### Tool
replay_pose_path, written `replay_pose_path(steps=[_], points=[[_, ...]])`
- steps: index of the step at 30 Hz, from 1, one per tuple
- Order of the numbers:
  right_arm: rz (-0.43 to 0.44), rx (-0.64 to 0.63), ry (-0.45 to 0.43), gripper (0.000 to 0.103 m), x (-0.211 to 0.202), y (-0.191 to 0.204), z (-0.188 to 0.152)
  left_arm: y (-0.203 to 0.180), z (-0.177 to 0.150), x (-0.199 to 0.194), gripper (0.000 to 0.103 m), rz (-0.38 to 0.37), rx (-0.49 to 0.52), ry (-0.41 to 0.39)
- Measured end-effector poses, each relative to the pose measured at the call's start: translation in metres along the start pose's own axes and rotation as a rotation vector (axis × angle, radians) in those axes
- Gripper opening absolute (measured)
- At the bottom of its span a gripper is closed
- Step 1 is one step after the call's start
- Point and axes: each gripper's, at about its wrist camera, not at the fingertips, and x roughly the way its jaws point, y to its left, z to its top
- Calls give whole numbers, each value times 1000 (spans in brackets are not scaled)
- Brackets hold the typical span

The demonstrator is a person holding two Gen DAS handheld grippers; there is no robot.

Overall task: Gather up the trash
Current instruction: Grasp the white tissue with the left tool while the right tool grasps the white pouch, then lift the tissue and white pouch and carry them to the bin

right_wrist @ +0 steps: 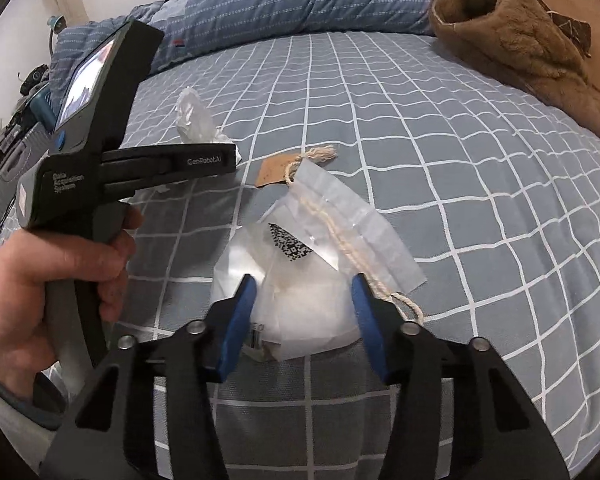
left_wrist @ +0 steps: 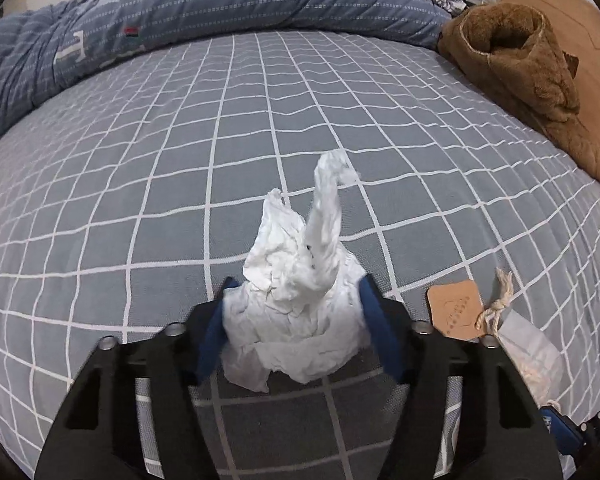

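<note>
left tongs clamped on the crumpled white tissue, right tongs squeezing the clear plastic bag just beside it, both down on the checkered bed

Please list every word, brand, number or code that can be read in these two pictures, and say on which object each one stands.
"GenRobot.AI": on the black finger of the left gripper.
"Data Acquisition System": on the grey body of that gripper.
Black-and-white square code, no letters: on the clear plastic bag.
Faint dotted mark, unreadable: on the brown card tag.
Grey and red patches, unreadable: on the blue striped quilt.
</note>
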Motion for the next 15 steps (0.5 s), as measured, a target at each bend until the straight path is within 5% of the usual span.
replay_pose_path(steps=[7,15], points=[[-18,-9,8,38,5,3,-2,-4,-2,1,23,5,15,-1],[-28,-8,0,37,2,5,0,-2,-7,-8,20,4,25,-12]])
